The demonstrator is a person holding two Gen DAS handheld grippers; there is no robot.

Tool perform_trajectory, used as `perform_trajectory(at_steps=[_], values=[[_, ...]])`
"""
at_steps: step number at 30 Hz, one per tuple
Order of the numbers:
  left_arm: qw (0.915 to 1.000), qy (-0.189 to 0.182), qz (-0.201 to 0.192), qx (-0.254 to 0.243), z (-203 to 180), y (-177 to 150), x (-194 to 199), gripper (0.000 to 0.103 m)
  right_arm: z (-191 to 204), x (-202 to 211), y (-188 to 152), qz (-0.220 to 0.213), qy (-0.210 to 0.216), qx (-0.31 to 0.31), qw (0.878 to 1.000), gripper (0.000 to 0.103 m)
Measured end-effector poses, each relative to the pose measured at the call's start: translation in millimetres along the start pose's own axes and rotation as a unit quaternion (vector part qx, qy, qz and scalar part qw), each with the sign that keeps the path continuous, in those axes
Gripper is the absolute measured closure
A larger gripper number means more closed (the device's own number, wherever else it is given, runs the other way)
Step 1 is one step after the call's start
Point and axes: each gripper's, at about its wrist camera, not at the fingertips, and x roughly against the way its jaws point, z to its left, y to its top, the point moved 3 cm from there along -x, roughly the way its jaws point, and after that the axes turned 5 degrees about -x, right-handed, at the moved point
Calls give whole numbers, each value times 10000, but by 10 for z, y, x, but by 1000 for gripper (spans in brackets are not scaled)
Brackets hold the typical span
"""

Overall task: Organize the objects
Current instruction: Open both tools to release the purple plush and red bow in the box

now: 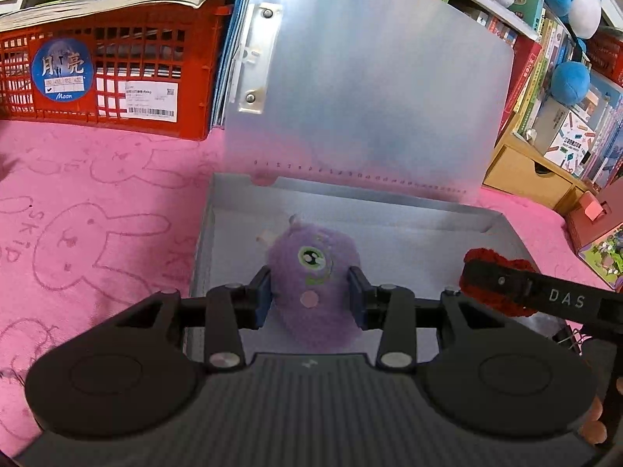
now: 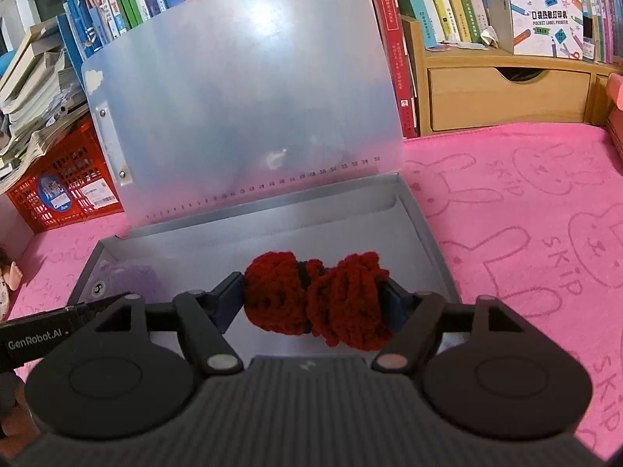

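Observation:
My left gripper (image 1: 310, 295) is shut on a purple plush toy (image 1: 311, 272) with a green eye, held over the left part of an open grey box (image 1: 218, 241). My right gripper (image 2: 314, 303) is shut on a red knitted bow (image 2: 317, 299), held over the same box (image 2: 420, 229), nearer its right side. The box's translucent lid (image 2: 241, 109) stands upright behind. The red bow and the right gripper's finger show at the right in the left wrist view (image 1: 494, 284). The purple toy shows at the left in the right wrist view (image 2: 132, 280).
The box sits on a pink bunny-print cloth (image 1: 97, 233). A red crate (image 1: 117, 74) with books on it stands at the back left. A wooden drawer unit (image 2: 502, 93) and shelved books (image 2: 440, 0) stand at the back right. A small figure (image 2: 7, 284) lies at the far left.

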Motion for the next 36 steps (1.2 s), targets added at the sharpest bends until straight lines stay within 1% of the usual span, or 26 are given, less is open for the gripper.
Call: perform_trajectory(at_steps=[1,2,4,5,6,10,12,16,19,24,28,31,36], values=[[10000,0,-6,-6,-1,1,5,57,-4,5,4,-15,7,-4,10000,16],[10000,3,-23,-28,-6,0,16,56,-7,15,8,-39,43,-9,10000,15],[9999,79,-81,-96,-26,4,47,48,-10,49,18,-85,84,-39,9999,12],[9998,127,-134,-119,-37,11,72,39,-9,67,25,-101,101,-41,9999,11],[9996,148,-209,-137,-47,21,105,33,-9,94,31,-123,111,-41,9999,10],[9988,106,-417,-251,-90,78,259,27,-3,223,63,-216,117,6,9997,9],[9983,102,-466,-327,-127,97,353,21,4,325,76,-317,122,58,9994,9],[9976,92,-533,-435,-213,99,568,20,41,581,68,-506,152,217,9984,8],[9972,-15,-562,-491,-271,52,750,20,58,815,34,-625,216,319,9973,7],[9943,-34,-707,-792,-360,-78,1102,19,75,1244,-79,-880,311,540,9942,6],[9919,-102,-878,-912,-382,-211,1397,19,38,1544,-219,-1055,421,669,9913,4],[9912,-205,-911,-939,-390,-343,1585,18,-4,1724,-359,-1146,468,732,9896,4],[9894,-293,-962,-1051,-429,-665,1841,18,-75,1955,-624,-1266,493,823,9873,3]])
